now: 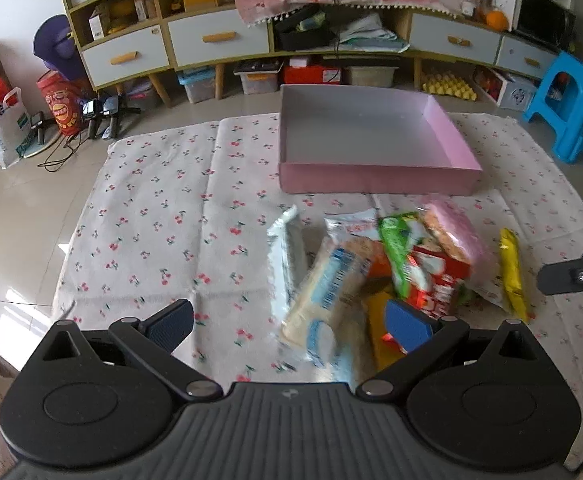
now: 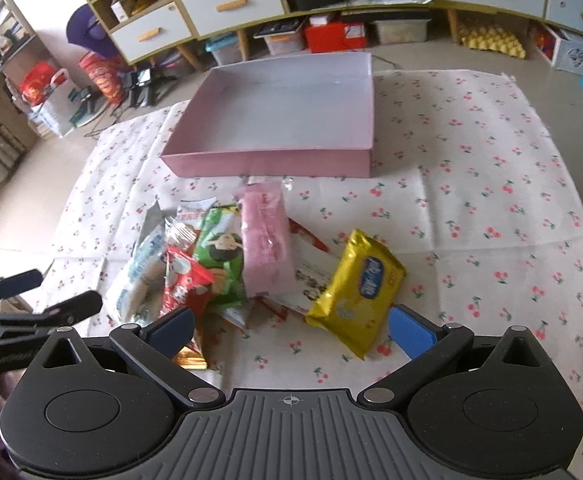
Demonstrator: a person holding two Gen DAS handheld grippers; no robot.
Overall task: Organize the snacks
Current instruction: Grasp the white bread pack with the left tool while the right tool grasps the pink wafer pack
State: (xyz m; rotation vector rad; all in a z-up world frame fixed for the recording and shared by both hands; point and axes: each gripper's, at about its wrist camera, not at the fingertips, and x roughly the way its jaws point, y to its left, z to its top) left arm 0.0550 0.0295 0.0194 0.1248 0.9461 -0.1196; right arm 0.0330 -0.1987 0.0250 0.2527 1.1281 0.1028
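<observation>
A pile of snack packets lies on the cherry-print cloth (image 1: pixel 163 208) in front of an empty pink box (image 1: pixel 371 176), which also shows in the right wrist view (image 2: pixel 275 160). The pile holds a white-and-blue packet (image 1: pixel 327 300), a green packet (image 2: pixel 219 252), a red packet (image 2: pixel 185 284), a pink packet (image 2: pixel 265 240) and a yellow packet (image 2: pixel 357 292). My left gripper (image 1: pixel 291 320) is open, low over the near left of the pile. My right gripper (image 2: pixel 291 328) is open just short of the yellow packet. Neither holds anything.
The cloth lies on a tiled floor. Behind the box stands a long cabinet (image 1: pixel 219 40) with drawers and storage bins under it. A blue plastic stool (image 1: pixel 571 108) stands at the right. Bags and cables (image 1: pixel 63 120) sit at the left.
</observation>
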